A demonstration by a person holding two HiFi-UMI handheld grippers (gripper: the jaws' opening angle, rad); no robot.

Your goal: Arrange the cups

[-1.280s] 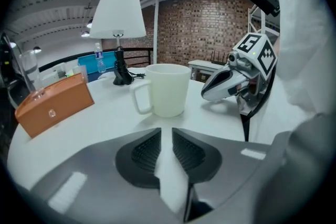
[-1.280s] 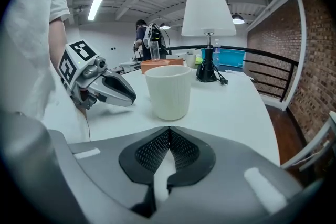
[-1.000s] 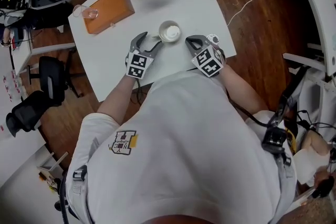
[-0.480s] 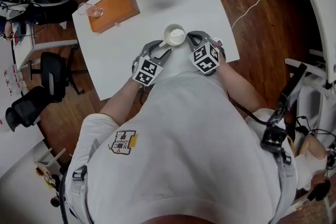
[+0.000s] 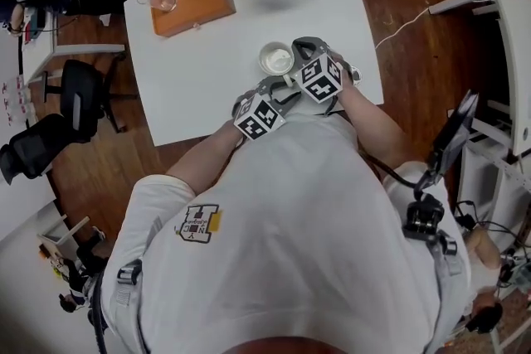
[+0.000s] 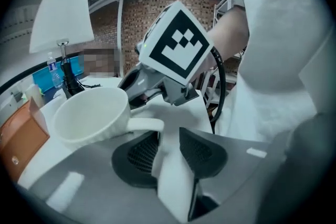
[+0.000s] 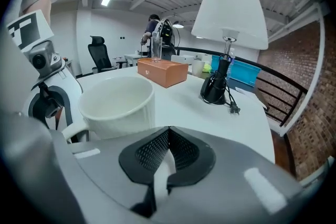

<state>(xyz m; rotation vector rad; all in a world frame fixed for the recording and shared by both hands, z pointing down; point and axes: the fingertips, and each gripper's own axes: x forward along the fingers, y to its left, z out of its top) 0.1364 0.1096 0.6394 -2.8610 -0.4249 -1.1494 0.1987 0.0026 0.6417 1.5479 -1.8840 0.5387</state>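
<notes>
The left hand-held gripper (image 6: 168,134) is tilted down over the near part of the white worktop (image 5: 207,70), its jaws partly apart and closing. Only bare worktop shows in the gap between the pads. The handle of the white cup (image 6: 92,113) sticks out towards that gap and ends right at the tip of one pad, with neither pad pressing on it. The cup stands upright near the worktop's front edge, and nothing can be seen inside it.

The right hand-held gripper (image 7: 168,131) sits just on the other side of the cup, very near it, with its jaws pressed together on nothing. The two marker cubes are almost side by side in front of the person's chest.

Farther back on the worktop a lamp (image 7: 231,5) with a big white shade stands on a black base, its cord trailing beside it. An orange-brown box (image 5: 192,2) lies well apart from the cup, with a clear glass (image 5: 158,0) at its end. A black chair (image 5: 79,104) stands on the wooden floor beside the worktop.
</notes>
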